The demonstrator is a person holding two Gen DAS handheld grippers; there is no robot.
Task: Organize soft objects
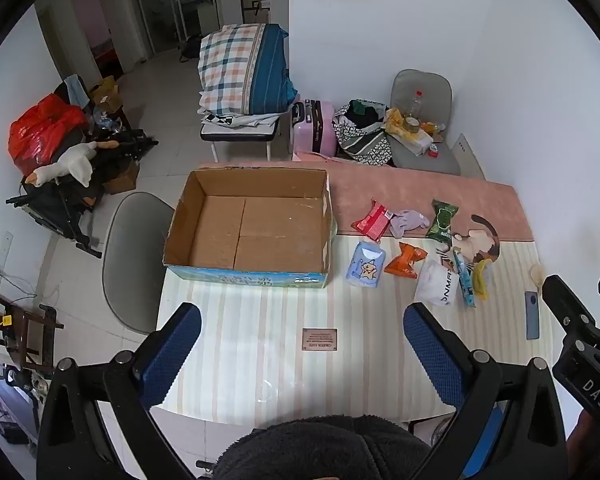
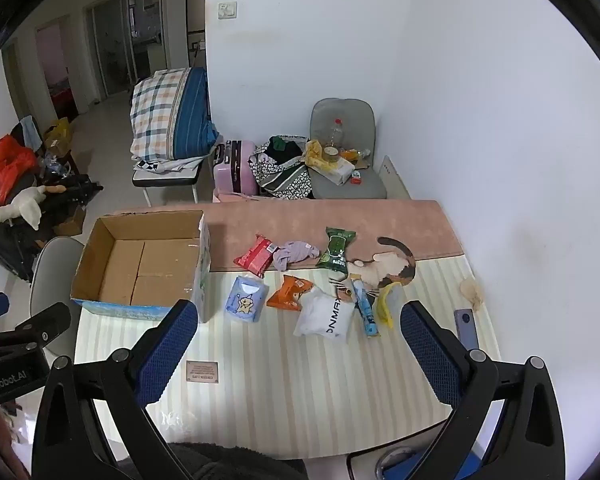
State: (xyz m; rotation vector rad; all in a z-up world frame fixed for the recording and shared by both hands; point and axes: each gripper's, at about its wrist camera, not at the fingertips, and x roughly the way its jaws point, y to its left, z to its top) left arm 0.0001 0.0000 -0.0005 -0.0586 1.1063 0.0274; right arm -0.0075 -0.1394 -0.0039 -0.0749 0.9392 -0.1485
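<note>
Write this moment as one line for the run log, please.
stage: not started | left gripper: open, empty | right gripper: open, empty | cardboard box: empty | soft packs: on table beside box

The left gripper (image 1: 302,344), its blue-padded jaws spread wide with nothing between them, fills the lower frame above a striped cream surface (image 1: 260,320). An open brown cardboard box (image 1: 252,228) sits empty at centre. Right of it lie a red packet (image 1: 374,221), a crumpled lilac cloth (image 1: 408,222), a green packet (image 1: 442,220), a blue tissue pack (image 1: 366,265), an orange packet (image 1: 408,260) and a white pouch (image 1: 438,282).
</note>
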